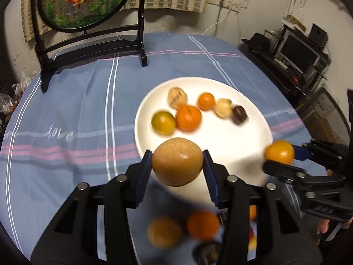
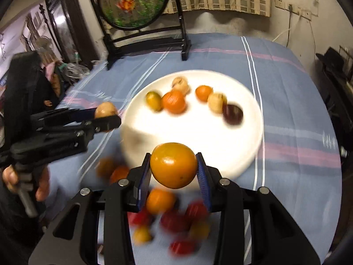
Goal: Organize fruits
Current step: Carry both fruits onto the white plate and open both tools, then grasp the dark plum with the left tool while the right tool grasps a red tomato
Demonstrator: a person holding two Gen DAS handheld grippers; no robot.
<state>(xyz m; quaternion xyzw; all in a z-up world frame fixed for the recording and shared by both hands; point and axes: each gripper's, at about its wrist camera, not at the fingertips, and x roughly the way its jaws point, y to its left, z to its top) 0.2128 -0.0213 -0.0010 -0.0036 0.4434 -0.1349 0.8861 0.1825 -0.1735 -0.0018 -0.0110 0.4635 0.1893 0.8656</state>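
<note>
My left gripper is shut on a tan round fruit, held above the near rim of a white plate. My right gripper is shut on a yellow-orange fruit over the near edge of the same white plate. Each gripper shows in the other's view: the right gripper with its orange fruit at the right edge, the left gripper with its tan fruit at the left. The plate holds several fruits: orange, green-yellow, tan and one dark purple.
Loose fruits, orange, yellow and red, lie blurred on the blue striped tablecloth below the grippers. A black stand with a round fish picture rises at the table's far side. A hand grips the left tool's handle.
</note>
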